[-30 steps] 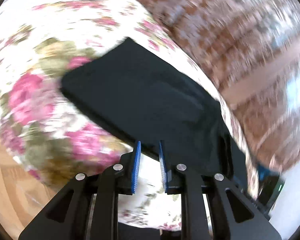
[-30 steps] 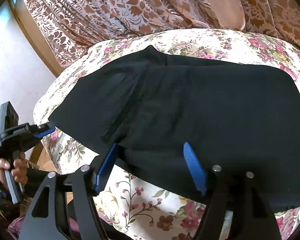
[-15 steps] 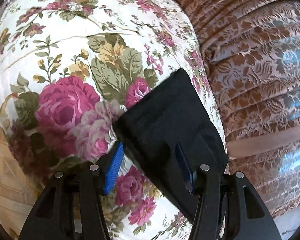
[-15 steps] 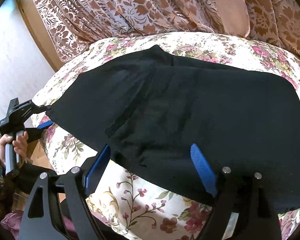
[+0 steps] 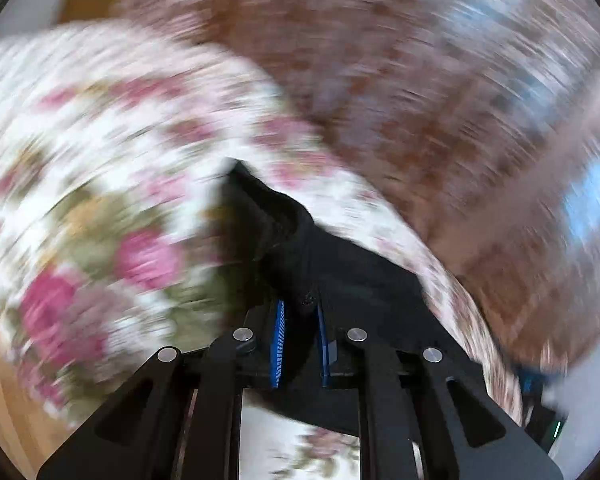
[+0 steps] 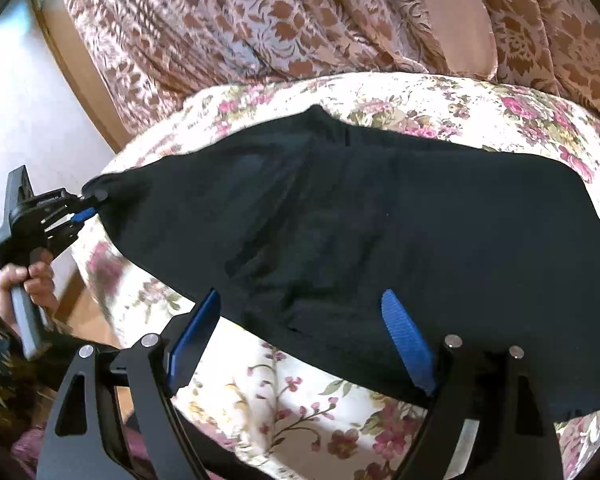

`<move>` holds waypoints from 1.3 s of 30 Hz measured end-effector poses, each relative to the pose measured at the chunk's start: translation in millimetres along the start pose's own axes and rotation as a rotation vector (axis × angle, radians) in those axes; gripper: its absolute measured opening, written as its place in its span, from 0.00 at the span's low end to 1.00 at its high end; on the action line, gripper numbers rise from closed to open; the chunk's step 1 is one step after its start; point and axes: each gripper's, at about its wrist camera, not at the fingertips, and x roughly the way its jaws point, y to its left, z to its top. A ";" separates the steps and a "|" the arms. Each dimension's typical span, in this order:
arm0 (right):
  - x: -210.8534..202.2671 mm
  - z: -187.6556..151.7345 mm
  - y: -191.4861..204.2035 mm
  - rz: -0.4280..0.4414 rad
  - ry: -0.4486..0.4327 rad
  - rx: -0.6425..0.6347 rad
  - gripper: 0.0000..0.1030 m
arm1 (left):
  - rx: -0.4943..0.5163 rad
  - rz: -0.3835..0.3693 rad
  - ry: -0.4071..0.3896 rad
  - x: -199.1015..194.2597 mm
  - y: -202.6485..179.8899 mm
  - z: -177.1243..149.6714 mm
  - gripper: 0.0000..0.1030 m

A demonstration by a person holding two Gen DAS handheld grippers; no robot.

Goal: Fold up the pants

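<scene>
The black pants [image 6: 380, 220] lie folded flat on a floral bedspread [image 6: 300, 392]. My left gripper [image 5: 300, 320] is shut on a bunched corner of the pants [image 5: 296, 256]; the left wrist view is motion-blurred. In the right wrist view the left gripper [image 6: 90, 204] pinches the pants' left corner and lifts it slightly. My right gripper [image 6: 304, 320] is open, its blue fingers [image 6: 406, 340] spread over the pants' near edge, holding nothing.
Patterned brown curtains [image 6: 300, 20] hang behind the bed. A white wall [image 6: 28, 120] and a wooden frame are at the left. The person's hand [image 6: 28, 280] holds the left gripper's handle. Wooden floor shows below the bed's left edge.
My left gripper was open around the pants' corner half a second ago; it is now shut on that corner and moving fast, pulling it up. The right gripper stays open, nearly still.
</scene>
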 end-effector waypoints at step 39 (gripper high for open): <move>11.7 125.2 36.1 0.478 0.060 0.093 0.13 | 0.166 -0.222 0.031 -6.4 -41.4 -3.3 0.33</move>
